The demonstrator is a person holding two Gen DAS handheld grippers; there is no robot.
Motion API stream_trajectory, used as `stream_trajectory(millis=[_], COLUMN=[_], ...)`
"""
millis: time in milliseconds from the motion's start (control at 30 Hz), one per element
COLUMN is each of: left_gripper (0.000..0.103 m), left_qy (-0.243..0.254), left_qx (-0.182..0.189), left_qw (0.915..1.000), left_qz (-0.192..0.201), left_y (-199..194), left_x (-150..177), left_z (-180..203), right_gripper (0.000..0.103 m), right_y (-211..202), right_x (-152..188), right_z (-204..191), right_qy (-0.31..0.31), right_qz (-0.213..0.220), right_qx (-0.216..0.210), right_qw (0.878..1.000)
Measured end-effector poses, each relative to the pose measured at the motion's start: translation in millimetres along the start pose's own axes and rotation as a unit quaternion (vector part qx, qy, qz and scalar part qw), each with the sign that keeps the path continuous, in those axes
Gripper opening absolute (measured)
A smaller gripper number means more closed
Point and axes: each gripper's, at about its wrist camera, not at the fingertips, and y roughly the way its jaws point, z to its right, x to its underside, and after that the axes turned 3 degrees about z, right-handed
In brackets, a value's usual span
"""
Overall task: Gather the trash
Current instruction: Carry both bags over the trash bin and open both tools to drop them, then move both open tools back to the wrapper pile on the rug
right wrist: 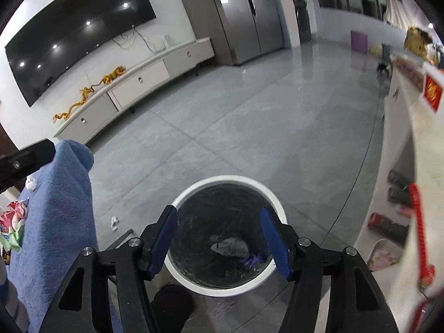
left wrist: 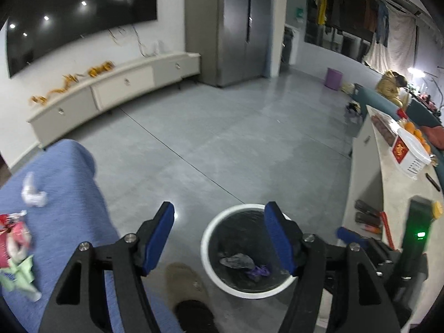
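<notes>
Two hand-held grippers hover over a white trash bin (right wrist: 226,236) lined with a black bag, both with blue pads spread apart and nothing between them: the right hand-held gripper (right wrist: 219,240) sits almost squarely above the bin's mouth, while the left hand-held gripper (left wrist: 219,238) hangs above the bin's left rim, its left pad out over the floor. Inside the bin, a crumpled grey-white wrapper (right wrist: 230,245) and a scrap of purple plastic (right wrist: 254,260) lie at the bottom, so part of the collecting appears done. Just left of the bin, a blue blanket (left wrist: 63,194) covers a raised seat or cushion, and on it more litter waits: a wad of white tissue (left wrist: 33,194) toward its far end, and red-and-white packaging (left wrist: 14,236) with a pale green wrapper (left wrist: 19,274) nearer the camera. A small white scrap (right wrist: 113,223) lies on the grey floor between blanket and bin. To the bin's right stands a pale table (left wrist: 394,177) carrying a red-and-white box (left wrist: 410,152) of oranges. Beyond the bin the tiled floor runs clear to a low cream cabinet (left wrist: 116,88) under a wall-mounted television (left wrist: 77,14), with a steel refrigerator (left wrist: 238,27) farther right. Judging by the empty pads over the bin, the step in hand looks like the pause between drops; the next move likely calls for the left hand-held gripper to swing back to the blanket, settle its open pads around the tissue or a wrapper, and close gently on the light, crushable paper.
</notes>
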Motion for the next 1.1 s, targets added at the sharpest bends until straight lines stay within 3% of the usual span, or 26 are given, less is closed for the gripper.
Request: stream_trajectory(millis=[233, 500, 667, 767, 1100], left_gripper=[0.066, 0.066, 0.069, 0.079, 0.080], left_qy=[-0.006, -0.025, -0.037, -0.047, -0.101], left_qx=[-0.036, -0.045, -0.049, -0.054, -0.068], left_qw=[0.9989, 0.9979, 0.9970, 0.9958, 0.9905], left_qz=[0.028, 0.040, 0.048, 0.056, 0.065], left_y=[-41, -77, -93, -102, -125], left_x=[16, 30, 37, 41, 58], left_z=[-16, -43, -57, -71, -135], right_gripper=[0.064, 0.065, 0.067, 0.067, 0.068], right_y=[-48, -82, -91, -95, -92], right_x=[9, 15, 16, 17, 26], right_z=[-30, -64, -88, -104, -166], right_qy=[-0.036, -0.079, -0.104, -0.119, -0.184], right_qz=[0.039, 0.067, 0.073, 0.074, 0.063], right_qx=[0.011, 0.003, -0.002, -0.009, -0.030], right_qw=[0.999, 0.995, 0.992, 0.990, 0.980])
